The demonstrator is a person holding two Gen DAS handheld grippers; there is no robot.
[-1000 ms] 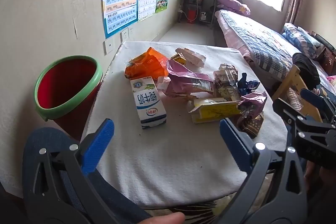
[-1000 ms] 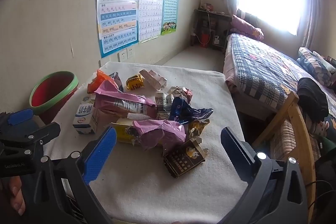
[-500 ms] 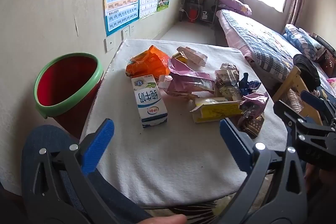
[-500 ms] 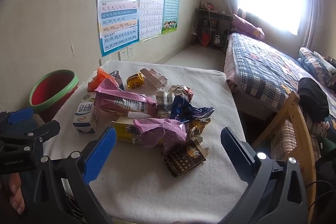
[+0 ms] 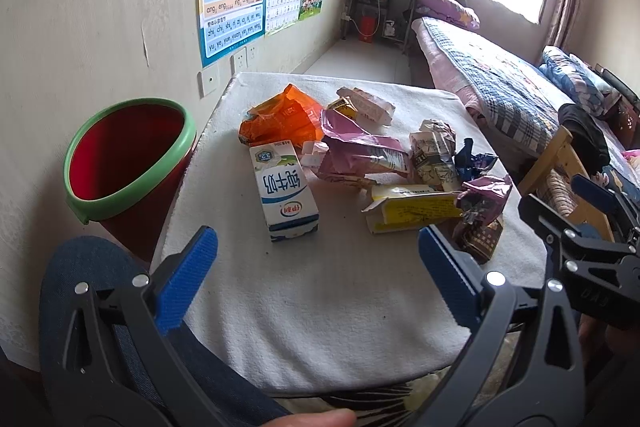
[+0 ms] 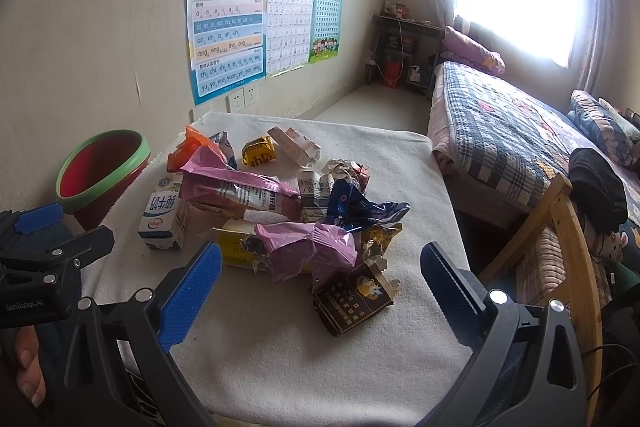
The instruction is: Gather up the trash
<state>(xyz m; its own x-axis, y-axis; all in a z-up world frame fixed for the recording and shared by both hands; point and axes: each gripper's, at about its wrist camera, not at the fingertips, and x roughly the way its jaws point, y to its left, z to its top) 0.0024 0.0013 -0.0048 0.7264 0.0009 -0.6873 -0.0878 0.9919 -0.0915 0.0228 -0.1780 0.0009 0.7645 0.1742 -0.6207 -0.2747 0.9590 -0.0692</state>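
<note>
Both tools gaping wide and empty, left tool (image 5: 318,263), right tool (image 6: 320,279), white milk carton (image 5: 285,195) at 12 o'clock on white-clothed surface (image 5: 320,307), red green-rimmed bin (image 5: 124,163) at 10 o'clock

milk carton (image 6: 163,217): in the right wrist view, its far part is hidden behind the pink wrapper (image 6: 240,187)
yellow box (image 6: 236,247): right wrist view, mostly covered by the crumpled purple wrapper (image 6: 308,251); print too small to read
orange bag (image 6: 188,147): right wrist view, only its upper part shows behind the pink wrapper
red bin (image 5: 120,163): bottom hidden by the left edge of the tabletop (image 5: 320,287) in both views
tabletop near edge: hidden behind the gripper frames
person's hand (image 6: 24,367): cut off by the left edge of the picture
shelf items (image 5: 376,11): too small to tell
</note>
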